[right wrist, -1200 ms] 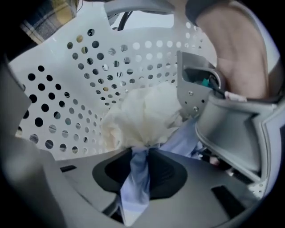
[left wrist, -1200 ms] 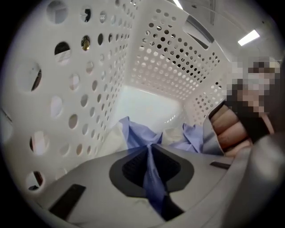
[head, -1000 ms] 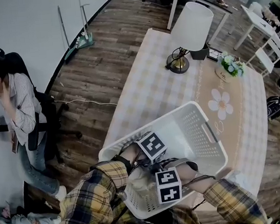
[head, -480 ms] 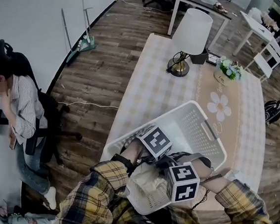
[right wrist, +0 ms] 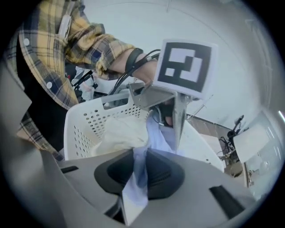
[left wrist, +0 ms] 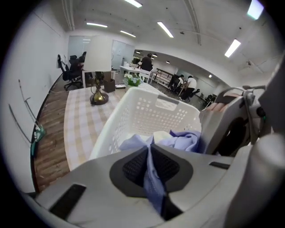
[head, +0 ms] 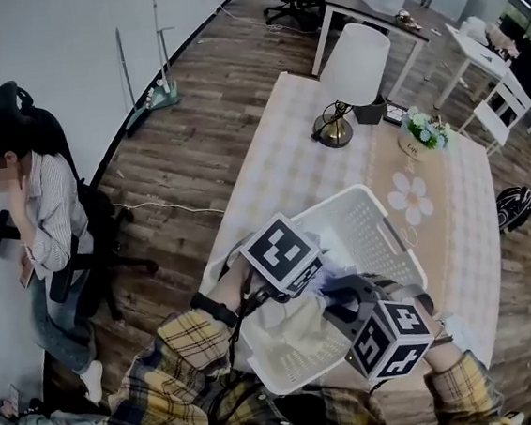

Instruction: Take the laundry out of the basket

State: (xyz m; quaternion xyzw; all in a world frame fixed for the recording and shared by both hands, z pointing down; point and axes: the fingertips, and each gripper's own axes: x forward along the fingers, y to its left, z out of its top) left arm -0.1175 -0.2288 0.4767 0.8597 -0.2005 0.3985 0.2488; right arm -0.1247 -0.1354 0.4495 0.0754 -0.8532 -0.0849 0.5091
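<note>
My left gripper (left wrist: pixel 149 150) and right gripper (right wrist: pixel 140 155) jaws pinch thin folds of the blue garment (left wrist: pixel 183 140); I fear it slipping back into the basket (left wrist: pixel 133 116).

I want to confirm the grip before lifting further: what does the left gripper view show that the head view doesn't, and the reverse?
Only the left gripper view: the left gripper with its jaws closed on a fold of blue cloth, pinched between the pads.
Only the head view: the marker cube on that gripper, the wearer's plaid sleeves, and a seated person by the wall.
Both: the white basket, the lamp and the checked table.
</note>
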